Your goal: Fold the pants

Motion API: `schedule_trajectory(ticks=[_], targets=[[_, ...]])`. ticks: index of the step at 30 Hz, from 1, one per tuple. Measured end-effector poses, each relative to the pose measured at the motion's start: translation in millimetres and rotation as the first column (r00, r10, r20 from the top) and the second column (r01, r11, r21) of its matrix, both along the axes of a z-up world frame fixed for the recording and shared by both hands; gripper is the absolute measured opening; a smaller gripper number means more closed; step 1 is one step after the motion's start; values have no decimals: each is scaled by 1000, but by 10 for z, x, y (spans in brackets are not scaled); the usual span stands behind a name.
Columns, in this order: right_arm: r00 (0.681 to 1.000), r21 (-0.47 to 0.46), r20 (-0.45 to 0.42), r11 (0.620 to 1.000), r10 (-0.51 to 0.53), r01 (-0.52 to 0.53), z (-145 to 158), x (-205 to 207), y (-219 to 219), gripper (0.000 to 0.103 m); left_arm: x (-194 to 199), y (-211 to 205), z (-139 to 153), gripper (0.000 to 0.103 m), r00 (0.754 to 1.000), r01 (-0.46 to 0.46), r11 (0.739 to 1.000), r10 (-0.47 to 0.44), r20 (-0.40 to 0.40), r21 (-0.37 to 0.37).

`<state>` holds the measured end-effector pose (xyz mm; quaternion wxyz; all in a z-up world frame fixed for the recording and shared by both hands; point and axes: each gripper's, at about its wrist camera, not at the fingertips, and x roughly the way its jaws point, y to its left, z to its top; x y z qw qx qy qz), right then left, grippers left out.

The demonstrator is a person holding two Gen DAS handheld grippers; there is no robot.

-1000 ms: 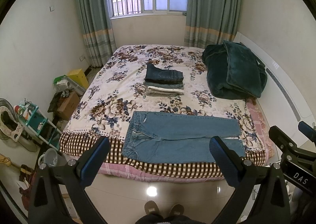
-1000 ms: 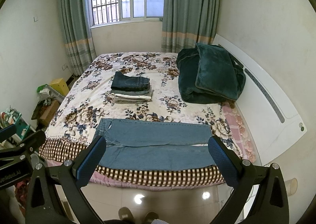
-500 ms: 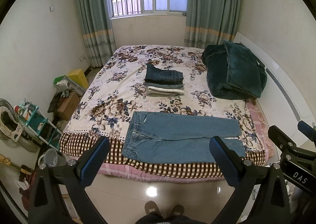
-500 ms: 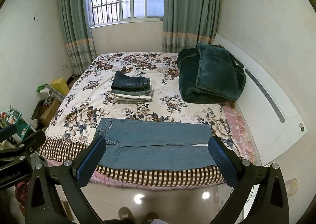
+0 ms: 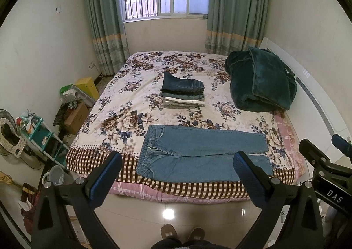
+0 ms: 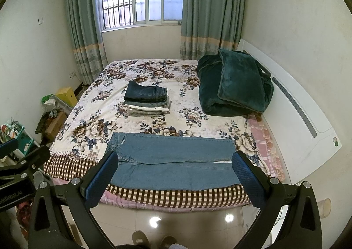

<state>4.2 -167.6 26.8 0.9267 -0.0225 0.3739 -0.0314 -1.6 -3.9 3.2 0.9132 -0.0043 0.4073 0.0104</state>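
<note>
Light blue jeans (image 5: pixel 198 154) (image 6: pixel 173 161) lie flat along the near edge of the bed (image 5: pixel 132 104) (image 6: pixel 96 115), waist to the left, legs side by side to the right. My left gripper (image 5: pixel 177 163) hovers open in front of the bed edge, well short of the jeans, nothing between its fingers. My right gripper (image 6: pixel 176 163) is likewise open and empty, held back over the floor. The right gripper's body (image 5: pixel 325 169) shows at the right edge of the left wrist view, and the left gripper's body (image 6: pixel 17 165) at the left edge of the right wrist view.
A stack of folded pants (image 5: pixel 183 93) (image 6: pixel 148 100) sits mid-bed. A dark green blanket (image 5: pixel 259 82) (image 6: pixel 235 86) lies by the white headboard (image 6: pixel 299 112). Boxes and a teal shelf (image 5: pixel 41 137) crowd the floor at left. The person's slippers (image 5: pixel 182 232) stand on glossy tile.
</note>
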Motion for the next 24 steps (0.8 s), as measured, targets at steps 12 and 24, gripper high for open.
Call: schedule_trajectory(ticks=[12,24], targets=[[1000,3,1,1000,4,-4,82,-3,116,103,31,-28,38,103,1000,-3,1000,3,6,0],[1000,13,-14,1000,7,-7,110,59,-84,103,145,-30,114,103,998,-60,998,60,24,10]])
